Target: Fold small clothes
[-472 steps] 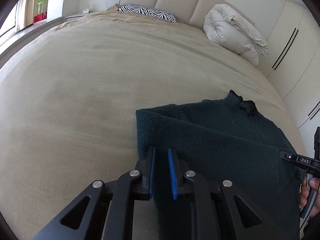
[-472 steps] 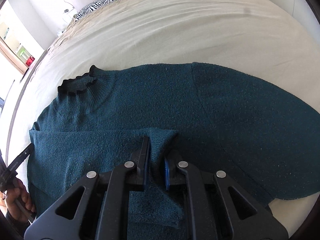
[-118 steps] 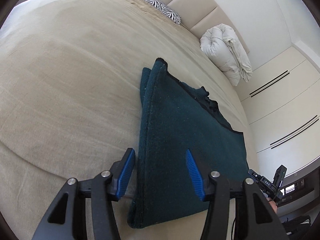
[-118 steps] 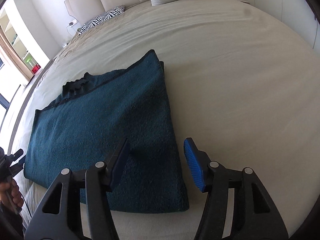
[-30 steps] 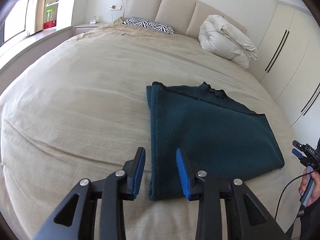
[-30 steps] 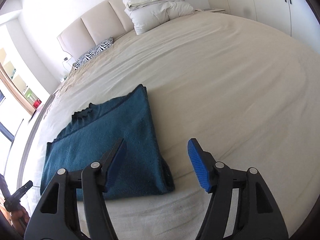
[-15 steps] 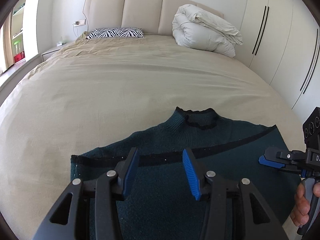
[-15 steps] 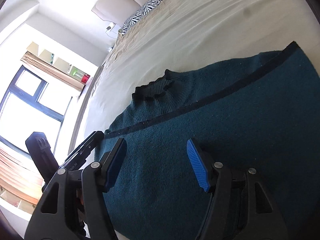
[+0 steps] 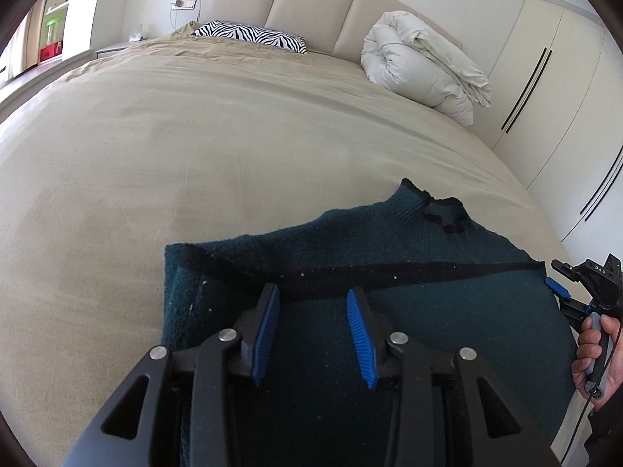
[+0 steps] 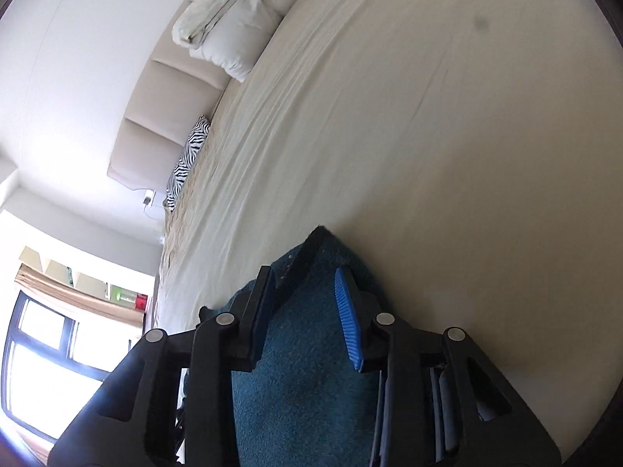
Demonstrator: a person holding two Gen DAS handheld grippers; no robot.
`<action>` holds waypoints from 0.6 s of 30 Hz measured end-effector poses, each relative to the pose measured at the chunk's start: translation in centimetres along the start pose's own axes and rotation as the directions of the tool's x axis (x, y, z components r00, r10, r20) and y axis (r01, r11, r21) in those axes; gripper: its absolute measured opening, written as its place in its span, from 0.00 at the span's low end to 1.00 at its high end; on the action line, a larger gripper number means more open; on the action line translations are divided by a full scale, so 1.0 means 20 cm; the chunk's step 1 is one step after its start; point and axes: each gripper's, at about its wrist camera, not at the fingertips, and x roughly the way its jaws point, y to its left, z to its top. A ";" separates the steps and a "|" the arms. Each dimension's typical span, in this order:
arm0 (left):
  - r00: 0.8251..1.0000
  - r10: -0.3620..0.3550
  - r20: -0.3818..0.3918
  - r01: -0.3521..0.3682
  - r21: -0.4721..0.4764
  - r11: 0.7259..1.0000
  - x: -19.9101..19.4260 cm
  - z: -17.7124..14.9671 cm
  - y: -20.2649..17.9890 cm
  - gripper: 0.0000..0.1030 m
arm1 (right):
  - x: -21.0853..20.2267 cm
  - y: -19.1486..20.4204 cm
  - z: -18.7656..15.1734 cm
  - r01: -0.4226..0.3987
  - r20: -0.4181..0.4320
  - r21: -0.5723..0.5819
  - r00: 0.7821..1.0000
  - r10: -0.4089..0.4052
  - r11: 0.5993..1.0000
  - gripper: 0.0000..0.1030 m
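Observation:
A dark teal knit sweater (image 9: pixel 409 272) lies folded on the beige bed (image 9: pixel 194 148), its black-trimmed collar (image 9: pixel 444 214) at the far side and a black hem band across the top layer. My left gripper (image 9: pixel 311 303) is open, low over the sweater's left part, its blue pads either side of the hem band. My right gripper (image 10: pixel 301 292) is open, rolled sideways over the sweater's right edge (image 10: pixel 311 350), with a corner of cloth between its fingers. It also shows at the right of the left wrist view (image 9: pixel 560 292), held by a hand.
A rolled white duvet (image 9: pixel 424 70) and a zebra pillow (image 9: pixel 249 35) lie against the padded headboard. White wardrobes (image 9: pixel 564 97) stand on the right, a window (image 10: pixel 50 350) on the left. Bare bedsheet (image 10: pixel 447 136) stretches beyond the sweater.
Both grippers have come down closer to the sweater, at its two sides. The right gripper has rolled sideways and shifted to the sweater's right edge. Both stay open.

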 end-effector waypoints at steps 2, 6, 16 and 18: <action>1.000 0.001 0.005 -0.001 -0.003 1.000 0.00 0.00 0.00 0.38 | -0.06 0.03 -0.03 0.010 0.004 0.001 1.000 -0.010 1.000 0.37; 0.998 0.055 0.009 -0.055 0.044 0.998 0.00 -0.01 -0.06 0.38 | -0.08 0.27 -0.27 -0.146 -0.105 -0.088 0.985 0.137 0.985 0.52; 0.998 0.058 0.012 -0.058 0.048 0.997 0.00 -0.01 -0.07 0.38 | 0.22 0.62 -0.93 -0.291 -0.487 -0.334 0.867 0.100 0.896 0.51; 0.999 0.052 0.013 -0.052 0.044 0.998 0.00 -0.01 -0.06 0.38 | 0.21 0.54 -0.86 -0.310 -0.464 -0.270 0.871 0.159 0.911 0.48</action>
